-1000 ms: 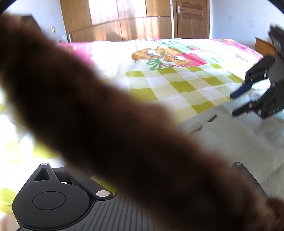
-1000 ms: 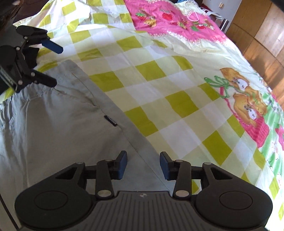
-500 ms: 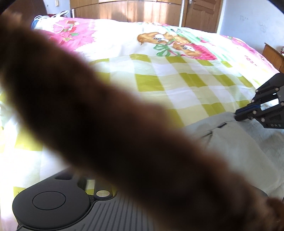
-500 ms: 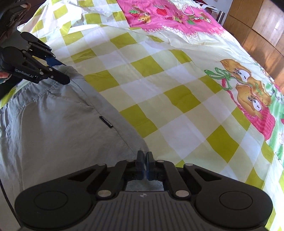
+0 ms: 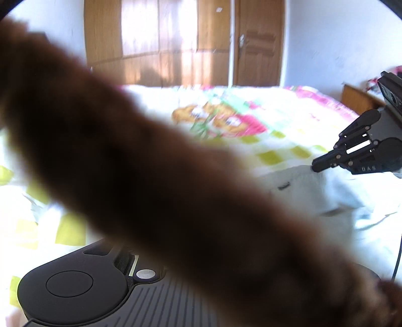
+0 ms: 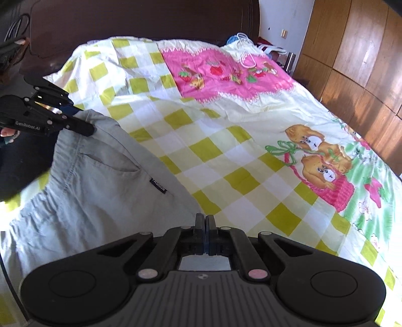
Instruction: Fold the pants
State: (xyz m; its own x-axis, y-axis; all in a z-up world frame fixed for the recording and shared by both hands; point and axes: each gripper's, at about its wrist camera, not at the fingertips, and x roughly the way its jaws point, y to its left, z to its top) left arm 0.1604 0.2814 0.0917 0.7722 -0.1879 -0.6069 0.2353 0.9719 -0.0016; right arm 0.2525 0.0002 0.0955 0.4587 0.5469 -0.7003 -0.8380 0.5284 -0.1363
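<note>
Right gripper (image 6: 205,227): pressed together, pinching the near edge of the pants (image 6: 100,191).
Left gripper (image 6: 86,129): jaws closing, tips pinched on the far corner of the waistband; own view mostly blocked by a blurred brown strip (image 5: 176,191).
Pants: light grey, raised at both pinched corners, rest lying on the bedsheet (image 6: 213,140); small black label (image 6: 158,186) at the pocket.
Bedsheet: yellow-green checks, pink band, cartoon animals.
Beyond: wooden wardrobe (image 6: 356,57), dark headboard (image 6: 138,22).
</note>
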